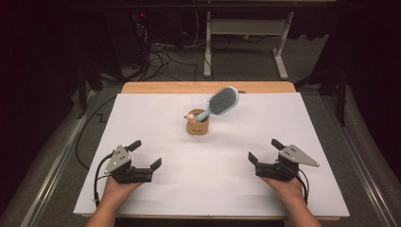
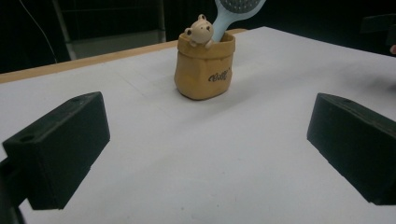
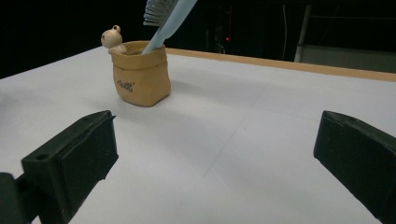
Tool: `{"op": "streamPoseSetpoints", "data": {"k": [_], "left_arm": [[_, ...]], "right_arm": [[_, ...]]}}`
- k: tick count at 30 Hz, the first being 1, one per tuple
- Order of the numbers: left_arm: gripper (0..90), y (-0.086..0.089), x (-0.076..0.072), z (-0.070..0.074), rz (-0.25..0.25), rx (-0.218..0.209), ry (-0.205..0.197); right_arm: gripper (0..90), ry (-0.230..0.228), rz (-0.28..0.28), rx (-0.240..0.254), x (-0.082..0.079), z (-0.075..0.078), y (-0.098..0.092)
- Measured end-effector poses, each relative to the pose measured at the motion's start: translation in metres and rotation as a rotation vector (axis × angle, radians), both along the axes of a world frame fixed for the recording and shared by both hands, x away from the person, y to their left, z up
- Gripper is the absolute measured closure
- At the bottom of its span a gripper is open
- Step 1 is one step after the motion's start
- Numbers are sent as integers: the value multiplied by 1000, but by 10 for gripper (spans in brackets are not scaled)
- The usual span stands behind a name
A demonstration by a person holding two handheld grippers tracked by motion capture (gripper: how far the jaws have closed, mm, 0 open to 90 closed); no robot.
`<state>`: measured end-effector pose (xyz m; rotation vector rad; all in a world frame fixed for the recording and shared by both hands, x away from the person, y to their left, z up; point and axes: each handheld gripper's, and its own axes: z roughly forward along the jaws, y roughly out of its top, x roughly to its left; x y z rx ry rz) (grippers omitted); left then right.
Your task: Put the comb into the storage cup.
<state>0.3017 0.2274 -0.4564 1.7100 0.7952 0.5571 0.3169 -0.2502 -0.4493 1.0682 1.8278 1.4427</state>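
A light blue hairbrush (image 1: 219, 103) stands handle-down in a small tan holder (image 1: 197, 126) shaped like a paper sack, set near the middle of the table (image 1: 302, 142), a little toward its far edge. The brush leans up and to the right, its bristled head overhanging the rim, so I judge the holder's wall is all that props it; a nudge to the head could tip the lot. A little bear figure (image 2: 200, 31) peeks over the rim beside the handle, on the side toward my left.

My left claw (image 1: 146, 154) rests low on the near left of the table, jaws spread wide with nothing between them, and in the left gripper view the holder sits straight ahead between the jaws. My right claw (image 1: 264, 150) mirrors it on the near right, also spread and empty, pointed at the same holder. Both are well apart from the brush, placed evenly to either side, which reads to me as a ready stance.
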Motion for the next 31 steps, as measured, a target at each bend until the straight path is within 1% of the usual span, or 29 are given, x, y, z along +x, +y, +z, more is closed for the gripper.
{"op": "streamPoseSetpoints", "data": {"k": [2, 5, 9, 12, 18, 21, 23, 25, 29, 31], "left_arm": [[0, 1, -1, -1, 1, -3, 3], [0, 1, -2, -2, 11, 12, 9], [0, -1, -6, -3, 9, 21, 6], [0, -3, -7, -4, 2, 19, 9], [0, -5, -9, -4, -16, 13, 2], [0, -7, -10, -4, -22, 19, 0], [0, -7, -10, -4, -27, 17, -1], [0, -7, -10, -3, -23, 16, -7], [0, -5, -10, -2, -18, -2, -12], [0, -4, -10, -2, -17, -1, -12]], "right_arm": [[0, -9, -11, 1, -9, 0, -8], [0, -38, -20, 14, -23, 1, -23], [0, -57, -18, 9, -32, 2, -33], [0, -59, -7, 22, -30, 3, -32], [0, -56, -6, 12, -26, -1, -31], [0, -38, -7, 12, -25, -3, -31], [0, -44, -7, 8, -25, -2, -30], [0, -45, -7, 8, -25, -2, -30], [0, -43, -15, 10, -25, -2, -33], [0, -44, -21, 11, -25, -2, -34]]}}
